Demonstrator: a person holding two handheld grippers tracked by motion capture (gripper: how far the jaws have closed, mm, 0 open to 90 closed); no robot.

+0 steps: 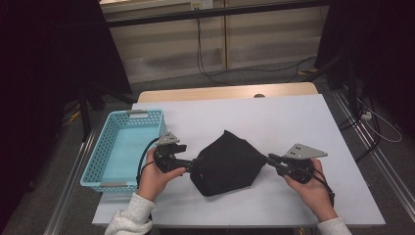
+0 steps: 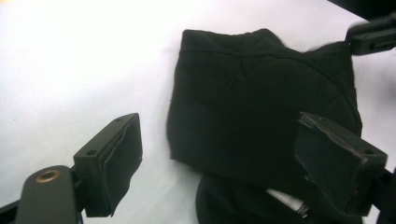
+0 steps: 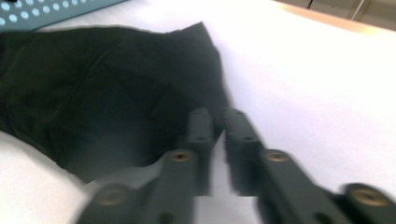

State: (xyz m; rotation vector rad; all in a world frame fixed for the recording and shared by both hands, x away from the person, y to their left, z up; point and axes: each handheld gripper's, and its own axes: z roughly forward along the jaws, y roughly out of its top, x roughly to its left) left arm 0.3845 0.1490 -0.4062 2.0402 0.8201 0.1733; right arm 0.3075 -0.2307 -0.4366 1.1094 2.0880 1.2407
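White table (image 1: 293,122) w/ black cloth (image 1: 227,164) bunched at centre-front, blue basket (image 1: 98,161) empty at left edge. Left gripper (image 1: 195,165) at cloth's left edge, jaws wide apart, nothing pinched. Right gripper (image 1: 270,158) at cloth's right corner, jaws slightly apart, not clamping it.

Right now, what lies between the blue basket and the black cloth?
In the high view, the left gripper and the hand holding it lie between the blue basket and the black cloth.
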